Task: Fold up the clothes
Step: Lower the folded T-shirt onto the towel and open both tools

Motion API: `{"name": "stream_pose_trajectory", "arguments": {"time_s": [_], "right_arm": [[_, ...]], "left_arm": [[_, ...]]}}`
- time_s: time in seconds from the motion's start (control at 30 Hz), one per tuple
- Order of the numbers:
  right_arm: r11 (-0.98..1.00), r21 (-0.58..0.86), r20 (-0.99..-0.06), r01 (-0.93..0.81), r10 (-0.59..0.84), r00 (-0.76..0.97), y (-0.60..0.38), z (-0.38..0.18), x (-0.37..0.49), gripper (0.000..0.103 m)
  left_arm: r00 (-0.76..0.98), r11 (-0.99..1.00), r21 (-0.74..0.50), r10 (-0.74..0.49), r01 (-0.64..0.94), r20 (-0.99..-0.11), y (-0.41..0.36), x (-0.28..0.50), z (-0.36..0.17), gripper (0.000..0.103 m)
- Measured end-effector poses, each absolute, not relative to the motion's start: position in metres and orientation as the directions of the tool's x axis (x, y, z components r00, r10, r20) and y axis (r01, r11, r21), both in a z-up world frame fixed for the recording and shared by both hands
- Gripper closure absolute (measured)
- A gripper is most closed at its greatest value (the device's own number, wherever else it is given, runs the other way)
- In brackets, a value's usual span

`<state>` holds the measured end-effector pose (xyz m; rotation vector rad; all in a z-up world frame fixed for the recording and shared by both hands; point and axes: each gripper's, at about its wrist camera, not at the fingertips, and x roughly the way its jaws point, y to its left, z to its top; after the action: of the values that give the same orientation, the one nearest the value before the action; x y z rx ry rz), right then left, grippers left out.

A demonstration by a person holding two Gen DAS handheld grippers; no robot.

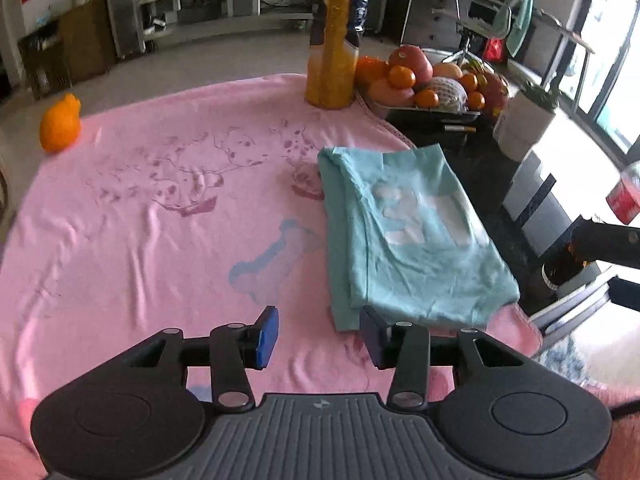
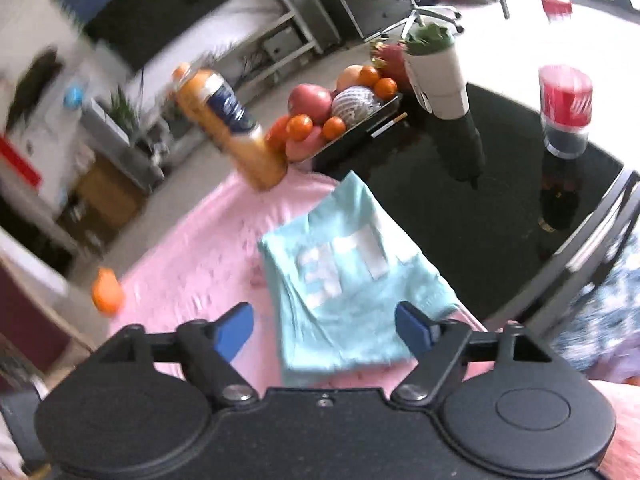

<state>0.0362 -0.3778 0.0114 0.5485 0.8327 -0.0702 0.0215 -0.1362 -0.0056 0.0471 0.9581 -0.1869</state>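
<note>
Teal shirt (image 1: pixel 408 236) lies folded into a rough rectangle at the right edge of the pink blanket (image 1: pixel 140 216), its far corner reaching over onto the dark tabletop (image 2: pixel 500 208) — a pale print faces up. Neither tool touches it. Left gripper (image 1: pixel 318 336) hovers just short of the shirt's near left corner, blue pads apart and empty; right gripper (image 2: pixel 326 326) hangs above the near hem, fingers spread wide, nothing between them. Beyond the shirt stand an orange juice bottle (image 1: pixel 334 36) and a fruit tray (image 1: pixel 432 80) — a lone orange (image 1: pixel 60 124) sits far left on the blanket. Right-wrist view is motion-blurred.
</note>
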Motion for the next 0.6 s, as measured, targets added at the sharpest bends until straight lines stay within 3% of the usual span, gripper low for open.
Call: {"name": "stream_pose_trajectory", "arguments": {"time_s": [0.07,0.13,0.2,0.3,0.43,0.6], "right_arm": [[0.891,0.366,-0.743,0.268,0.106,0.661,-0.368,0.020,0.025,0.009],[0.918,0.296,-0.764,0.266,0.060,0.642,-0.359,0.028,0.013,0.000],[0.939,0.224,-0.781,0.261,0.012,0.624,-0.350,0.036,0.001,0.000],[0.949,0.153,-0.786,0.275,-0.052,0.617,-0.343,0.045,-0.013,0.000],[0.949,0.138,-0.768,0.284,-0.078,0.635,-0.342,0.057,-0.027,0.000],[0.963,0.041,-0.754,0.265,-0.144,0.641,-0.338,0.067,-0.036,0.000]], "left_arm": [[0.557,0.980,-0.039,-0.144,0.196,-0.818,-0.137,0.014,0.001,0.056],[0.556,0.976,-0.045,-0.160,0.215,-0.816,-0.137,0.006,0.009,0.046],[0.571,0.970,-0.054,-0.184,0.237,-0.800,-0.138,-0.004,0.019,0.037],[0.594,0.966,-0.050,-0.197,0.255,-0.780,-0.139,-0.019,0.032,0.031],[0.597,0.961,-0.054,-0.211,0.270,-0.774,-0.141,-0.031,0.043,0.019],[0.606,0.958,-0.052,-0.221,0.282,-0.764,-0.145,-0.042,0.051,0.019]]}}
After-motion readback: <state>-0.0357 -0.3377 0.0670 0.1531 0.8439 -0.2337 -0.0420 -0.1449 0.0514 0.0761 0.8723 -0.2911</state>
